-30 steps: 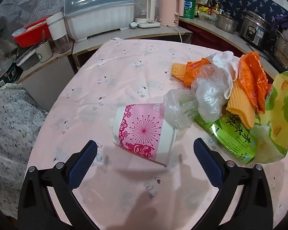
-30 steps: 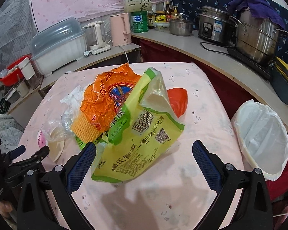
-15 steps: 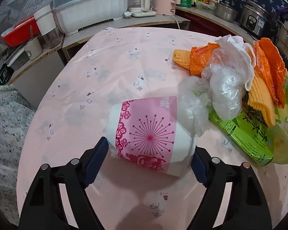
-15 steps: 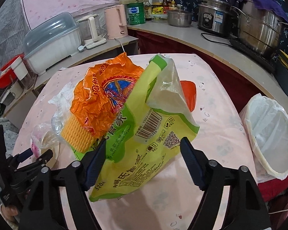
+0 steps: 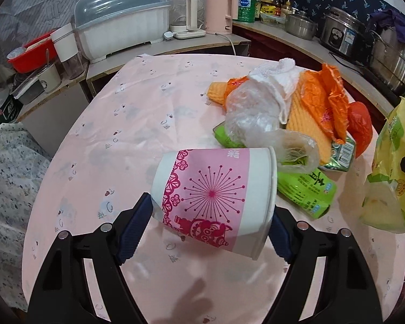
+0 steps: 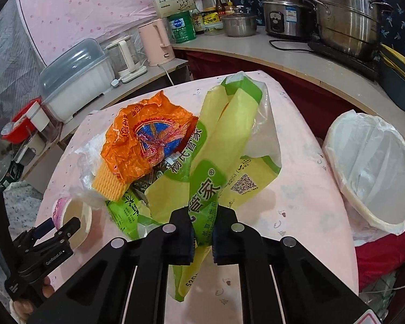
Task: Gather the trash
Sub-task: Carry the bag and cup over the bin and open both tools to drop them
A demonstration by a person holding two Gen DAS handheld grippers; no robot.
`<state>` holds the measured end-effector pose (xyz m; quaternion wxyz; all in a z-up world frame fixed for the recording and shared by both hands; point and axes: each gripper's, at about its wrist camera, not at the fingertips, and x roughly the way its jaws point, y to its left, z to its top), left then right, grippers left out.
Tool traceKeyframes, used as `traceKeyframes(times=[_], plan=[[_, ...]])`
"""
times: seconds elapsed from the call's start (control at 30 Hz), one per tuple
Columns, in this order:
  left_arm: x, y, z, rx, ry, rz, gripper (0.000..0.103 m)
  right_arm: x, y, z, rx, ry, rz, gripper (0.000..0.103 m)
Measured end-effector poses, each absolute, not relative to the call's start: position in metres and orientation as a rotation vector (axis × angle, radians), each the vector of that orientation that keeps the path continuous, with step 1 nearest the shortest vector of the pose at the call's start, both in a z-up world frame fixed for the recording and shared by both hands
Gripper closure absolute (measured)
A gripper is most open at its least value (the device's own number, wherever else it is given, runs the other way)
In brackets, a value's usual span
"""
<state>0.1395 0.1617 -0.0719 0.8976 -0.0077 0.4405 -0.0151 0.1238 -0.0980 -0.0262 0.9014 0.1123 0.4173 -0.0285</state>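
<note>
A pink-and-white paper cup (image 5: 213, 197) lies on its side, lifted a little off the pink table (image 5: 137, 124), and my left gripper (image 5: 210, 210) is shut on it, one pad at each end. In the right wrist view my right gripper (image 6: 202, 232) has its jaws closing, with the pads pinching the lower end of a yellow-green snack bag (image 6: 229, 140) that stands up from the table. Behind both lies a heap of trash: an orange wrapper (image 6: 148, 140), a green packet (image 5: 302, 189), a clear plastic bag (image 5: 253, 110) and white paper (image 5: 278, 73).
A bin with a white liner (image 6: 375, 167) stands off the table's right edge. Counters behind carry a white dish box (image 5: 121, 32), a pink kettle (image 5: 218, 10), a rice cooker (image 6: 286, 13) and steel pots (image 6: 348, 13). A person's hand (image 6: 27, 299) holds the left gripper.
My left gripper closed around the paper cup and lifted it slightly. My right gripper moved onto the yellow-green bag and closed on its lower end, crumpling it upright.
</note>
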Motion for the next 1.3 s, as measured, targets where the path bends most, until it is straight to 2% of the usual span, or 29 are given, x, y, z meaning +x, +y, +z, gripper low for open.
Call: traceKeyframes(times=[0.53,1.3], plan=[[0.097,0.073,-0.025,0.033,0.859,-0.195,0.028,0.075,-0.188,-0.001,0.326,0.758,-0.191,0.095],[0.123,-0.166,0.002,0.169,0.828,-0.604,0.028,0.048,-0.352,-0.014,0.435,0.724,-0.482,0.095]])
